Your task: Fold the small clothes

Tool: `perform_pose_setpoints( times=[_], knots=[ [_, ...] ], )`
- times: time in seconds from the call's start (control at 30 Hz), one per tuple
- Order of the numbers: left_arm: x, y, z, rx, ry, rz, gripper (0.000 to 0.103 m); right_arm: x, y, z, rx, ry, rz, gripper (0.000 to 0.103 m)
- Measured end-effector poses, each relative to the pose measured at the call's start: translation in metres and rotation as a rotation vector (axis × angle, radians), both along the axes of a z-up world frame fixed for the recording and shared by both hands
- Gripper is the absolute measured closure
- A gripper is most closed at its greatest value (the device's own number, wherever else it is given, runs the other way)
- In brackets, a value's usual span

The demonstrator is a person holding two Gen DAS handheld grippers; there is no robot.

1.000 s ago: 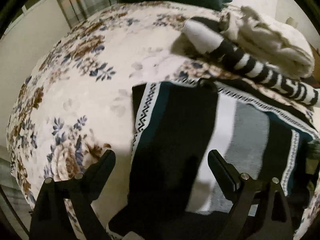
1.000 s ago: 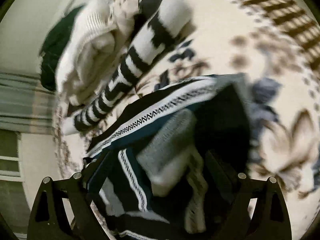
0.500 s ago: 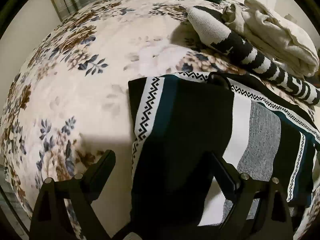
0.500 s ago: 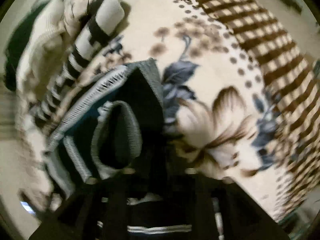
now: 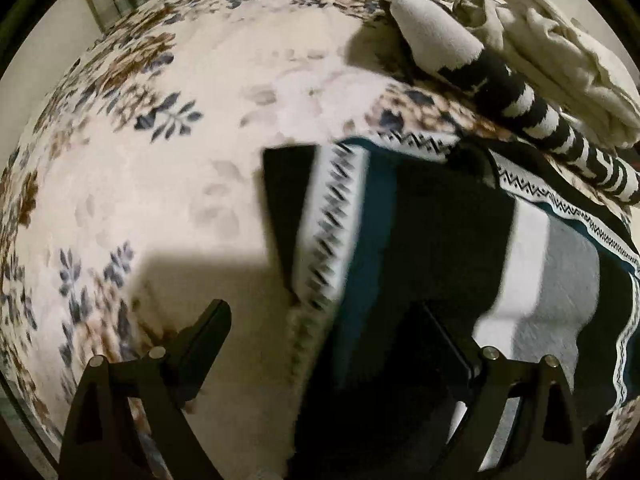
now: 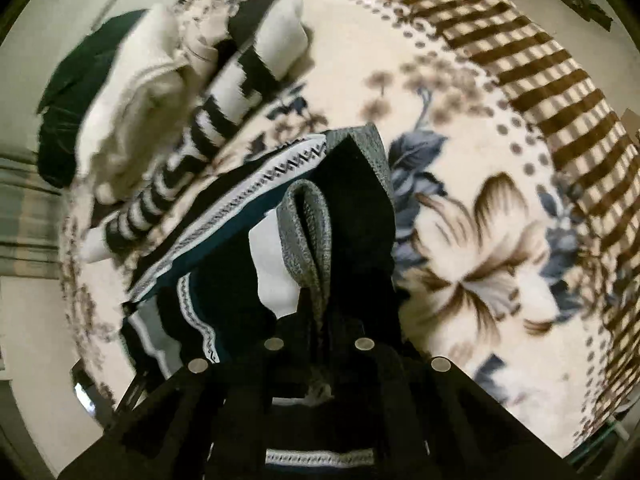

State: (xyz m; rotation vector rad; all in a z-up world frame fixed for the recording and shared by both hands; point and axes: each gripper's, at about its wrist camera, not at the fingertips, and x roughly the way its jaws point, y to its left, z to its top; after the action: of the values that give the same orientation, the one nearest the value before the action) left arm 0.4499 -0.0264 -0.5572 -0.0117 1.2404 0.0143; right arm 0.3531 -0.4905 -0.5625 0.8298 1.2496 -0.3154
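A small patterned garment (image 5: 440, 248), black, teal, white and grey with zigzag trim, lies on a floral blanket (image 5: 180, 160). My left gripper (image 5: 324, 324) is open and low over its near left edge, one finger on the blanket, the other over the cloth. In the right wrist view my right gripper (image 6: 318, 320) is shut on a fold of the same garment (image 6: 308, 216), pinching the grey band, which stands up in a loop between the fingers.
A black-and-white striped garment (image 5: 532, 116) and a cream folded one (image 5: 568, 56) lie at the back right; they also show in the right wrist view (image 6: 224, 92). A dark green cushion (image 6: 76, 96) lies behind. The blanket's brown checked border (image 6: 540, 80) runs along the right.
My right gripper has shut on the garment's grey band and gathered it into a raised fold. My left gripper has come lower and closer over the garment's left edge, still open.
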Motion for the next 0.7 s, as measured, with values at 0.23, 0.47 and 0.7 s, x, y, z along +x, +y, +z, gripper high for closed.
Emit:
perform_pose_setpoints(
  times=[0.23,0.47,0.7],
  knots=[
    [-0.007,0.026,0.004,-0.071,-0.036,0.03,0.008,0.005,-0.017,-0.052,0.07,0.149,0.026,0.086],
    [-0.08,0.052,-0.001,-0.11,0.007,-0.004,0.008,-0.048,0.002,-0.015,0.046,0.022,0.104,0.026],
    [-0.179,0.077,-0.027,-0.138,0.147,-0.046,0.008,-0.169,0.023,-0.051,0.047,0.21,0.116,0.026]
  ],
)
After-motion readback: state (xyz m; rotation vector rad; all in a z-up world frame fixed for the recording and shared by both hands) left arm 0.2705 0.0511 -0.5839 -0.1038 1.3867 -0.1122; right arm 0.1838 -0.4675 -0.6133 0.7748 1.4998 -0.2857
